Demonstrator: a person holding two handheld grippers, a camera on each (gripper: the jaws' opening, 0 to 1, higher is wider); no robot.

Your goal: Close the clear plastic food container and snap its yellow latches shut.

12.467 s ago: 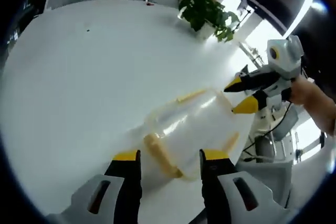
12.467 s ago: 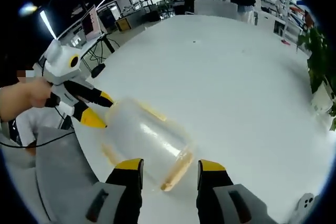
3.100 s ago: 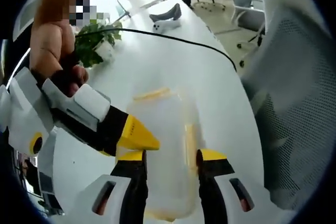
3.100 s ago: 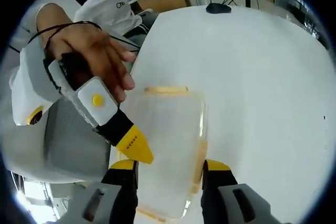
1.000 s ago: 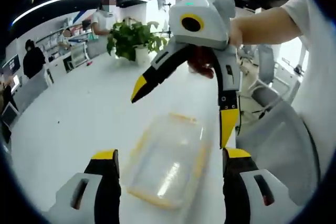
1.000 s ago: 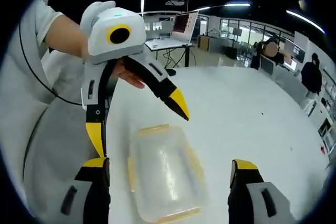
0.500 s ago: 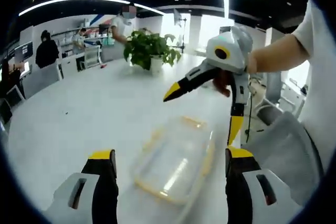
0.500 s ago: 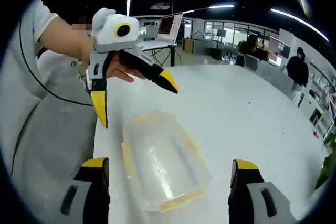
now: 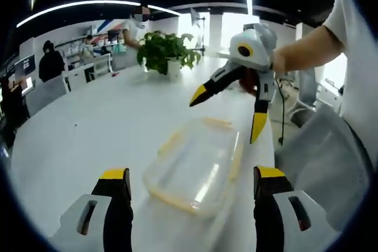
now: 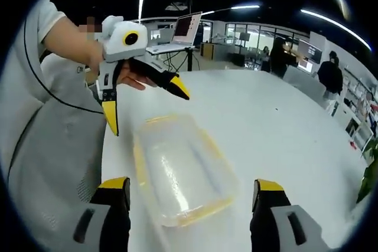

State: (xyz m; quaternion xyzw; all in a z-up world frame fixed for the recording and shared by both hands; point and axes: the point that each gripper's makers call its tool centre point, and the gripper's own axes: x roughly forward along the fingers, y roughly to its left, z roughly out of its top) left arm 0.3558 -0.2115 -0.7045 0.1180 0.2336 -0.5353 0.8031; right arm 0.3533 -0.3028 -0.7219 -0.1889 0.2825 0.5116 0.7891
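both claws (image 9: 188, 184) (image 10: 188, 196) hang open above the clear container (image 9: 195, 166); an unlatched yellow latch (image 10: 137, 160) could let its lid lift.

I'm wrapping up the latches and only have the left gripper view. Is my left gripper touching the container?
Observer: No. In the right gripper view, the left gripper hangs open near the far end of the container, lifted clear of it.
Operator: And the right gripper's own fingers?
Observer: The right gripper is open wide. Its fingers stand to either side of the container's near end, and as far as I can tell they are clear of the plastic.
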